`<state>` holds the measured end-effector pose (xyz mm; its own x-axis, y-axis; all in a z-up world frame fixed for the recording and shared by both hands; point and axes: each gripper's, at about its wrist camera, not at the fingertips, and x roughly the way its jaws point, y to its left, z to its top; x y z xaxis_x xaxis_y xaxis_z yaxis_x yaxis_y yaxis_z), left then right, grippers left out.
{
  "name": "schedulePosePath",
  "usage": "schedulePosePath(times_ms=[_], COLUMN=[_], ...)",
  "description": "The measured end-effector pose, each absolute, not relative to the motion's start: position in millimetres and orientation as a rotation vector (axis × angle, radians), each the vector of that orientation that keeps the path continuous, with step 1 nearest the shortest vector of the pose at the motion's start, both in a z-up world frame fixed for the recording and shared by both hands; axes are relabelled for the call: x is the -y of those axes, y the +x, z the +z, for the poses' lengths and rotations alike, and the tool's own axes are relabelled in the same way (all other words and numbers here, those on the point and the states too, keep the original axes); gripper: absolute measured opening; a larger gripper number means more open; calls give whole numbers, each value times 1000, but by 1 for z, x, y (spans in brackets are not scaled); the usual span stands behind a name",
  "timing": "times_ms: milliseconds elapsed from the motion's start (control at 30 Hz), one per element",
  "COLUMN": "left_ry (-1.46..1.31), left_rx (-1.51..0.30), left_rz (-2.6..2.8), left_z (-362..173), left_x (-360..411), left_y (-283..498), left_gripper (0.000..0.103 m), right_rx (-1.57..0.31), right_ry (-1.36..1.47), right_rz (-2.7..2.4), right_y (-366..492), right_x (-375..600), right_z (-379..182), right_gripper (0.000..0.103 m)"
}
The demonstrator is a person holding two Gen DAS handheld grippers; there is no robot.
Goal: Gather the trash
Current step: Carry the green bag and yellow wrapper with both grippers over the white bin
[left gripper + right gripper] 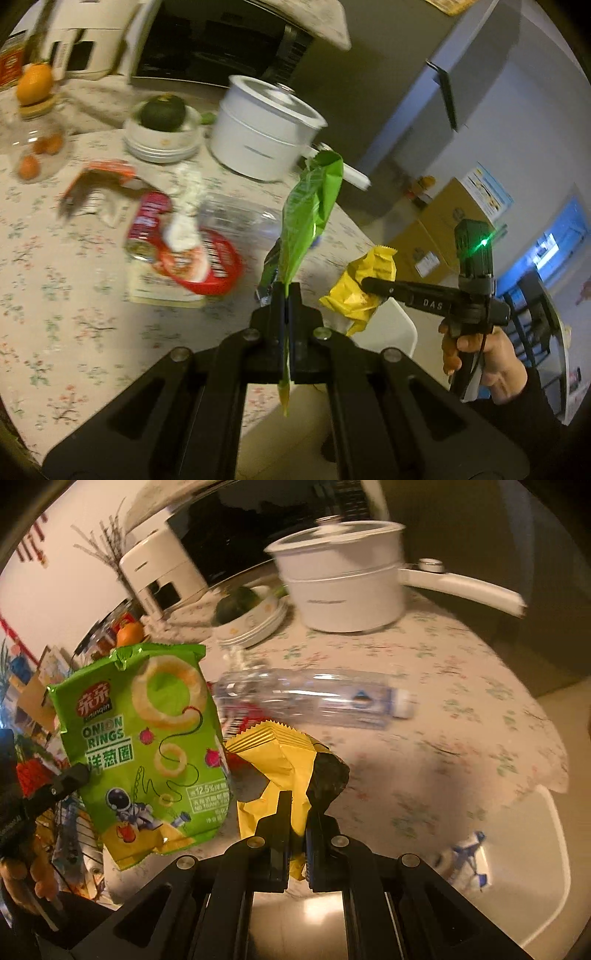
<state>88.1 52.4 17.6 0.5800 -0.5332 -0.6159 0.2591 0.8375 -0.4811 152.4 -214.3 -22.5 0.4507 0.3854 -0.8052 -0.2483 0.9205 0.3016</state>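
My left gripper (287, 291) is shut on a green onion-rings snack bag (310, 206) and holds it up above the table edge; the bag also shows in the right wrist view (147, 746). My right gripper (297, 805) is shut on a crumpled yellow wrapper (280, 760), which shows in the left wrist view (360, 291) next to the green bag. On the floral tablecloth (55, 280) lie a clear plastic bottle (317, 698), a red-and-white wrapper (195, 258), a red can (147, 225) and an orange torn packet (99, 181).
A white pot (266, 129) with a long handle, a bowl with a dark green fruit (162, 125), a jar topped with an orange (33, 122), a microwave (214, 40) and a white appliance stand at the back. Cardboard boxes (454, 221) and a white bin (517, 867) are beyond the table edge.
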Motion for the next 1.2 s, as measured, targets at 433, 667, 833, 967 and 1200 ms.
schedulePosePath(times_ms=[433, 667, 833, 967, 1200], left_ry=[-250, -188, -149, -100, -26], left_rx=[-897, -930, -961, -976, -995], left_rz=[-679, -792, -821, -820, -790], left_z=[12, -1, -19, -36, -63], left_x=[66, 148, 190, 218, 243], left_y=[95, 98, 102, 105, 109], left_gripper=[2, 2, 2, 2, 2], right_rx=[-1029, -1054, -1058, -1063, -1078], right_ry=[253, 321, 369, 380, 373], right_rz=[179, 67, 16, -17, -32], right_y=[102, 73, 61, 55, 53], right_x=[353, 421, 452, 466, 472], right_z=[-27, -45, -51, -54, -60], right_gripper=[7, 7, 7, 7, 7])
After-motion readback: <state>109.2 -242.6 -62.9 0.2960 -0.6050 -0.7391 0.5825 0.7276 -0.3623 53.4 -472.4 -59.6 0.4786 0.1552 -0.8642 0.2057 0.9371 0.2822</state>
